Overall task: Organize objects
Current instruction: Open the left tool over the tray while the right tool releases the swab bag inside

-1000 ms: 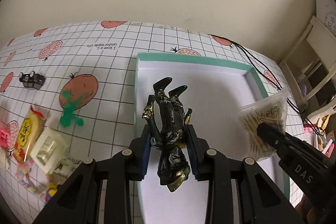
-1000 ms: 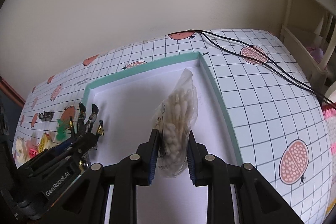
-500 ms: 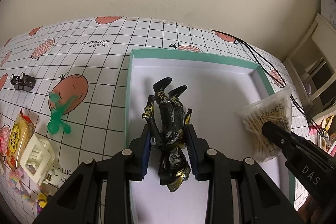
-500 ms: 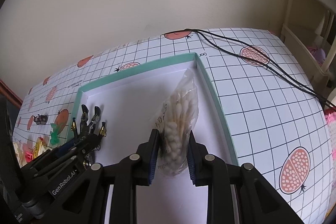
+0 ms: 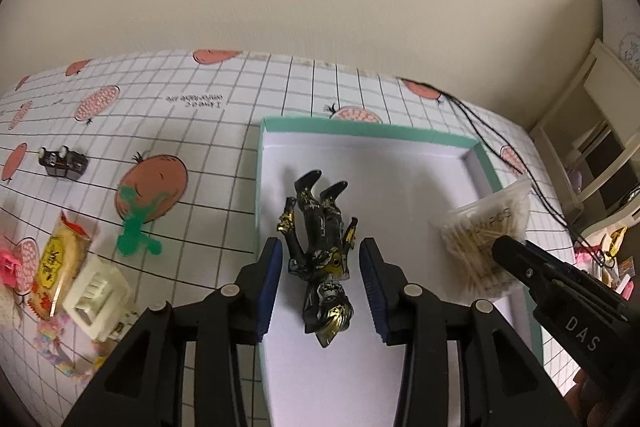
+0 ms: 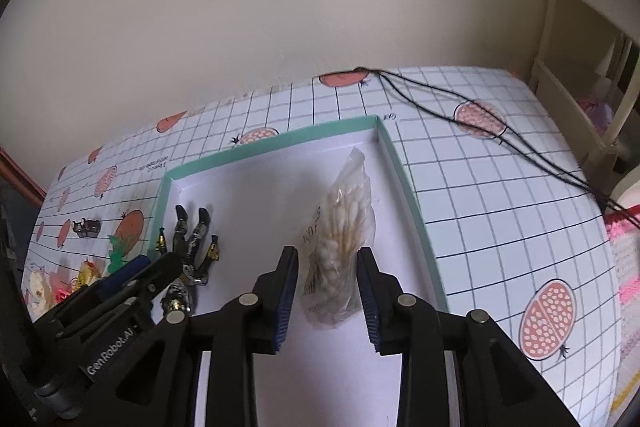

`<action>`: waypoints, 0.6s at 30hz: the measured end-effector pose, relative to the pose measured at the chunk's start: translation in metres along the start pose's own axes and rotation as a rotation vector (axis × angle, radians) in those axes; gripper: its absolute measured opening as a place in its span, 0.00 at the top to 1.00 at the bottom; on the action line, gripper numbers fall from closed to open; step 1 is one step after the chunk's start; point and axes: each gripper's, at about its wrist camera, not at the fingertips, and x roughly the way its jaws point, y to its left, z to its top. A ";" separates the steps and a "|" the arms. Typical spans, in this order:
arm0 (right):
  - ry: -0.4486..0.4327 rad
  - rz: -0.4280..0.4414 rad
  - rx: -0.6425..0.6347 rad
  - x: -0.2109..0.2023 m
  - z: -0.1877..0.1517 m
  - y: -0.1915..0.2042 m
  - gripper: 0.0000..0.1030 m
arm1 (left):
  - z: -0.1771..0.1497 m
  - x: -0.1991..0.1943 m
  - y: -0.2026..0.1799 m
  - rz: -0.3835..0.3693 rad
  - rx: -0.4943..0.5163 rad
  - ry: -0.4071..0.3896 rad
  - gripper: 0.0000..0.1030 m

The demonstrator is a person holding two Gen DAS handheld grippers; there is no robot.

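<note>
A black and gold toy figure (image 5: pixel 322 251) lies on the white floor of a teal-rimmed tray (image 5: pixel 360 127). My left gripper (image 5: pixel 320 247) is open, its blue pads on either side of the figure with a gap to each. A clear bag of cotton swabs (image 6: pixel 340 227) rests near the tray's right wall (image 6: pixel 404 187). It sits between the fingers of my open right gripper (image 6: pixel 327 253), untouched. The left wrist view also has the bag (image 5: pixel 484 231) behind a right fingertip (image 5: pixel 520 255). The right wrist view catches the figure (image 6: pixel 192 239) at the tray's left.
Left of the tray on the gridded fruit-print cloth lie a green toy (image 5: pixel 134 227), a small black toy car (image 5: pixel 62 161), a yellow snack pack (image 5: pixel 56 263) and a white hair clip (image 5: pixel 96 291). Black cables (image 6: pixel 460 103) cross the cloth at back right. White shelving (image 5: pixel 592 131) stands right.
Both grippers have opened. The figure and the swab bag, gripped half a second ago, now lie free in the tray.
</note>
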 end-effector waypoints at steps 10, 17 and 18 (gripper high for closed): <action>-0.016 -0.015 -0.025 -0.019 -0.013 0.008 0.64 | -0.007 -0.025 0.014 0.016 -0.021 -0.013 0.53; -0.036 -0.031 -0.050 -0.028 -0.022 0.012 0.35 | -0.016 -0.032 0.027 0.049 -0.047 -0.020 0.29; -0.036 -0.033 -0.049 -0.028 -0.023 0.012 0.32 | -0.016 -0.033 0.029 0.052 -0.052 -0.020 0.28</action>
